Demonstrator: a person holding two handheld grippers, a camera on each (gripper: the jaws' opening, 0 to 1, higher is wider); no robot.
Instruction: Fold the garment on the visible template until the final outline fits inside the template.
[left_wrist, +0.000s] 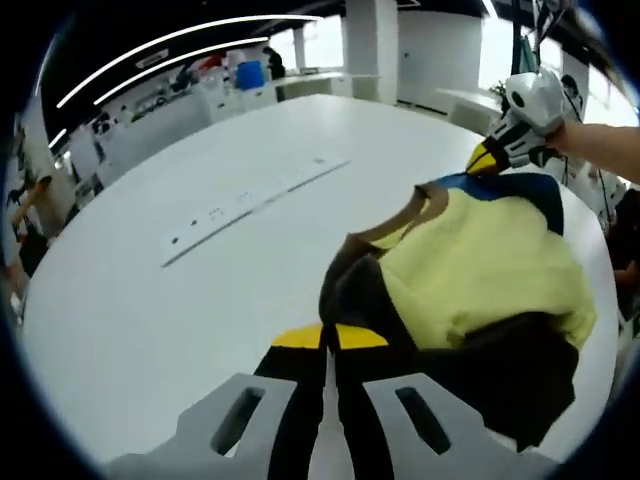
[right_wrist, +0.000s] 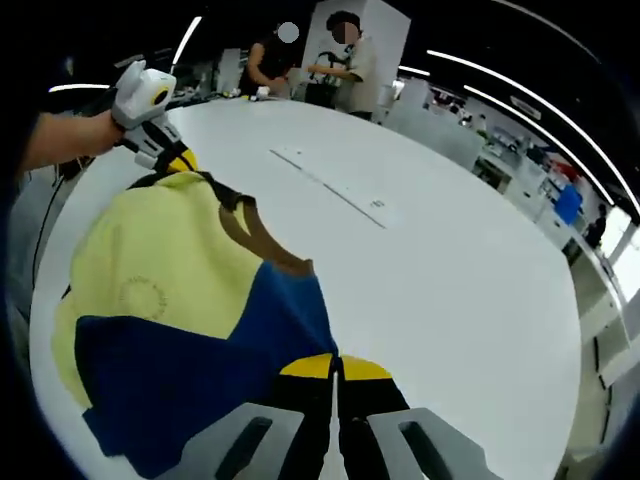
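Observation:
A yellow and navy garment (left_wrist: 480, 270) with a brown neckline is stretched between my two grippers over the white table (left_wrist: 200, 290). My left gripper (left_wrist: 328, 338) is shut on a dark edge of it, yellow tips pressed together. My right gripper (left_wrist: 487, 158) grips the far end, with a person's arm behind it. In the right gripper view my right gripper (right_wrist: 335, 368) is shut on the garment's (right_wrist: 150, 270) navy part, and my left gripper (right_wrist: 178, 160) pinches the yellow end at the upper left.
A long narrow strip (left_wrist: 250, 200) with small marks runs across the middle of the table (right_wrist: 450, 290). Two people (right_wrist: 345, 50) stand at its far edge. Desks and a blue water jug (left_wrist: 250, 72) lie beyond the table.

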